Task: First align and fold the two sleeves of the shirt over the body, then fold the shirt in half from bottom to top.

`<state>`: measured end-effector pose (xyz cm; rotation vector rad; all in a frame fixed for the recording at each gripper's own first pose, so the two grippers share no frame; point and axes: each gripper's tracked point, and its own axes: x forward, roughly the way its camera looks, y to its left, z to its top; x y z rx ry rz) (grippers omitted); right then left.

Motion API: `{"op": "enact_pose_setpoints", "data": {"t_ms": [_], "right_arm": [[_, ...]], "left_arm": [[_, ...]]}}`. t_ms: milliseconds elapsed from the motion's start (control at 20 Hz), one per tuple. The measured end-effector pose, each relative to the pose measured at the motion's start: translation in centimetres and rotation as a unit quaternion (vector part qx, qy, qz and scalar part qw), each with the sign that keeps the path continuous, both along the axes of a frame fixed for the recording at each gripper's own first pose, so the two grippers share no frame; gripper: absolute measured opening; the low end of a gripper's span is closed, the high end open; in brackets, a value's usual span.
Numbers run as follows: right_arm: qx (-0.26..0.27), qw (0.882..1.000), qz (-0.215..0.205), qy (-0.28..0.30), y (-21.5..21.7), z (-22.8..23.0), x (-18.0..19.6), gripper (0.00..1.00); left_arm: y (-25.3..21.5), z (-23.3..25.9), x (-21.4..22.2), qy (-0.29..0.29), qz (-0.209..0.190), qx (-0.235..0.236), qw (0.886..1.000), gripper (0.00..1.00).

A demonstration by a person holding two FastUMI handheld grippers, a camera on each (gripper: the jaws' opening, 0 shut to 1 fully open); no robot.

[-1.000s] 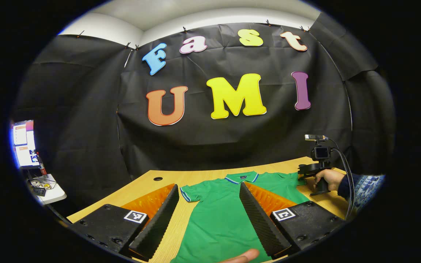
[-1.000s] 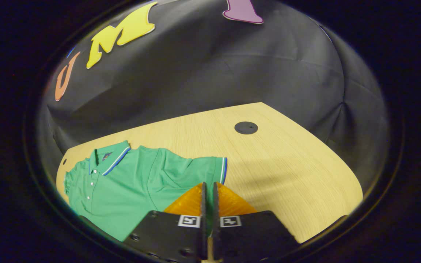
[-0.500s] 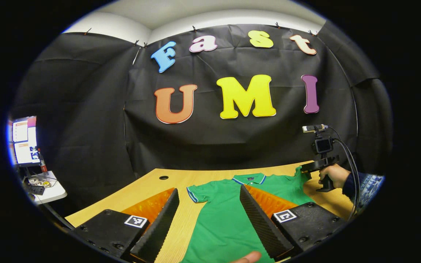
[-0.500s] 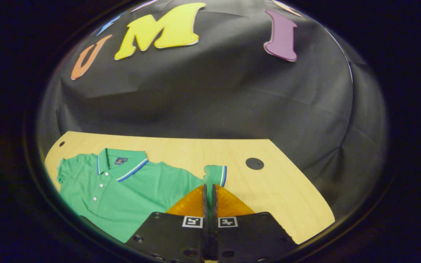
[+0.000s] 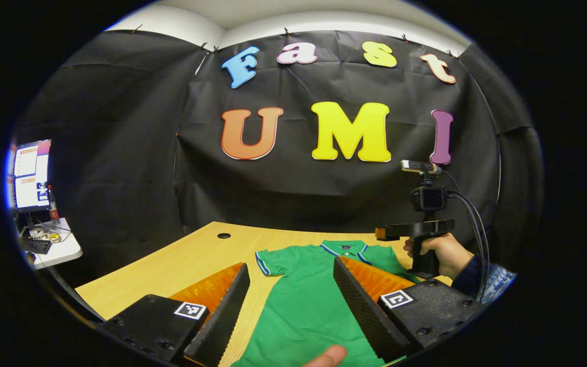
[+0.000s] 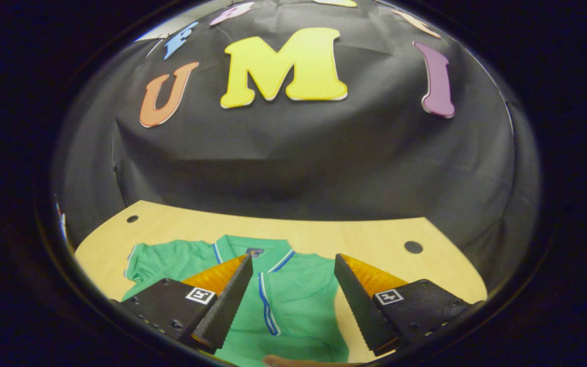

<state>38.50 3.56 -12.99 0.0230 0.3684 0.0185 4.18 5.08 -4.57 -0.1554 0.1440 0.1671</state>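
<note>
Left sleeve of the green short-sleeved polo shirt lies spread flat on the light wood table, unfolded, just ahead-left of the left gripper: nearest to it, jaws wide, empty. Right sleeve lies folded over the body. Right gripper above it, jaws wide, holding nothing.

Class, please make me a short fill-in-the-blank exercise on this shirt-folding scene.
1. The polo shirt is coloured ____.
2. The shirt lies on a ____ table.
3. The right claw has its fingers ____.
4. One sleeve lies folded over the shirt's ____.

Missing words: green; wooden; open; body
</note>
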Motion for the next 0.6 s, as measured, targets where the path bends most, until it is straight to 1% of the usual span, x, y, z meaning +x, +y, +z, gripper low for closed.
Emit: {"op": "enact_pose_setpoints", "data": {"t_ms": [100,200,250,300,350,450,500,600], "right_arm": [[-0.005,1.000,0.011,-0.028,-0.8,2.9,-2.5,0.96],[-0.012,0.998,0.014,-0.058,-2.6,5.3,-5.3,0.96],[-0.015,0.998,0.013,-0.067,-3.6,6.2,-6.9,0.96],[-0.016,0.997,0.014,-0.074,-4.5,6.9,-8.7,0.95],[-0.014,0.996,0.017,-0.082,-5.2,7.5,-10.4,0.96],[-0.005,0.995,0.024,-0.094,-6.5,8.4,-13.9,0.96],[-0.002,0.994,0.025,-0.102,-7.3,8.5,-15.7,0.95],[0.009,0.992,0.035,-0.121,-8.1,8.9,-19.2,0.95]], "left_arm": [[0.0,-0.7,0.6,0.010,0.003,-0.008,1.000,1.00],[0.1,-1.3,1.5,0.026,0.007,-0.012,1.000,1.00],[-0.1,-1.1,2.0,0.029,0.003,-0.004,1.000,1.00],[0.2,-0.7,2.5,0.037,0.008,0.000,0.999,1.00],[0.4,-0.1,3.1,0.037,0.009,0.001,0.999,1.00],[0.5,1.3,4.6,0.030,0.002,-0.011,0.999,1.00],[1.0,1.9,5.4,0.033,0.007,-0.007,0.999,1.00],[2.5,3.3,7.4,0.030,0.016,0.024,0.999,1.00]]}}
